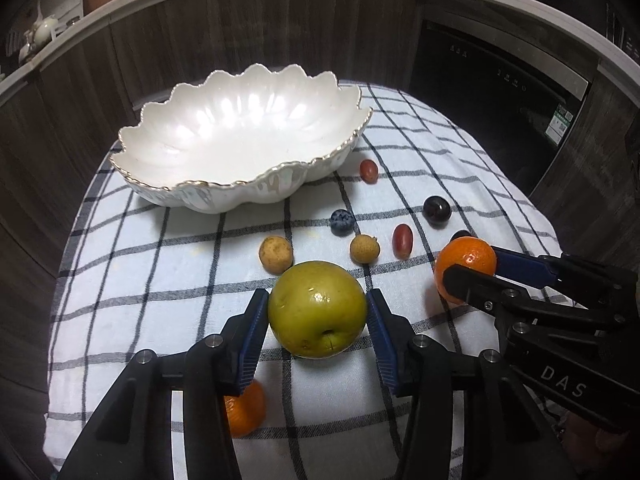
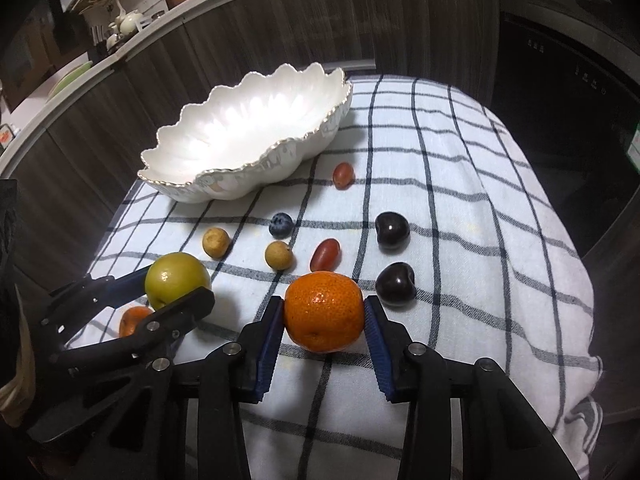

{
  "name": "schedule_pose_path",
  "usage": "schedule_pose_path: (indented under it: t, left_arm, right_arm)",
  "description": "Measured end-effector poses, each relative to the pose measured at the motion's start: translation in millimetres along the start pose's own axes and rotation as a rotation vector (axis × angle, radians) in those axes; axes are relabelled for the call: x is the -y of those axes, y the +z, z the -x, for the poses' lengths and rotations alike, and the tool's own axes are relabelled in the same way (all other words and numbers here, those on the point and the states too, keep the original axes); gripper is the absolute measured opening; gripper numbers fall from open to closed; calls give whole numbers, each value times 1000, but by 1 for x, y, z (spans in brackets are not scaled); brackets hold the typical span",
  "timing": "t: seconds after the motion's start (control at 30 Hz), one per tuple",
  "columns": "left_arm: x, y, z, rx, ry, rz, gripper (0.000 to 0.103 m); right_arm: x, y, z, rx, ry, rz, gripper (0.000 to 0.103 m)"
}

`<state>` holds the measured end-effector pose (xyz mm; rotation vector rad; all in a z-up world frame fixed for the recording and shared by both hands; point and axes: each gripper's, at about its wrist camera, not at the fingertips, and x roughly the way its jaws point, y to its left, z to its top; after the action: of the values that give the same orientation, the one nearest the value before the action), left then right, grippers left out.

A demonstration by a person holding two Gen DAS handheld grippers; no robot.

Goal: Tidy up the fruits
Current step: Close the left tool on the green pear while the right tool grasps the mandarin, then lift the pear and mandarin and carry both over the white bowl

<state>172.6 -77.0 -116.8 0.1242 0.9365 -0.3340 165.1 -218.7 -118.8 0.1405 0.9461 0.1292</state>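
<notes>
My left gripper (image 1: 317,314) is shut on a green apple (image 1: 316,308), just above the checked cloth; it also shows in the right wrist view (image 2: 176,280). My right gripper (image 2: 325,314) is shut on an orange tangerine (image 2: 324,310), seen in the left wrist view (image 1: 466,268) at the right. An empty white scalloped bowl (image 1: 240,136) (image 2: 248,136) stands at the back of the table. Loose on the cloth lie two tan longans (image 2: 216,242) (image 2: 279,255), a blueberry (image 2: 281,225), two red grapes (image 2: 326,255) (image 2: 343,175), two dark cherries (image 2: 392,230) (image 2: 395,284) and a second tangerine (image 1: 244,408).
The table is covered by a white cloth with dark checks (image 2: 460,200); it drops off at the right and front edges. Dark wood cabinets (image 1: 200,40) and a black appliance (image 1: 500,100) stand behind. A counter with dishes runs along the top.
</notes>
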Motion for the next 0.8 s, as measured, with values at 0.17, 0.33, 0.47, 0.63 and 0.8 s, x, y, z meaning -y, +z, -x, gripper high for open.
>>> schedule_pose_path:
  t: [0.17,0.33,0.47,0.63,0.8]
  left_arm:
    - [-2,0,12,23,3,2,48]
    - [-5,1,21,37,12,5,48]
    - [-8,2,27,53,20,13,48]
    - [-12,6,30,64,28,22,48]
    - [-19,13,35,84,44,38,48]
  right_arm:
    - [-4,1,11,27,-9,15,42]
    - [-10,3,18,50,-14,29,42]
    - [-14,6,22,62,-13,38,41]
    - [-19,10,26,78,-10,55,41]
    - [-26,19,27,93,-5,69,41]
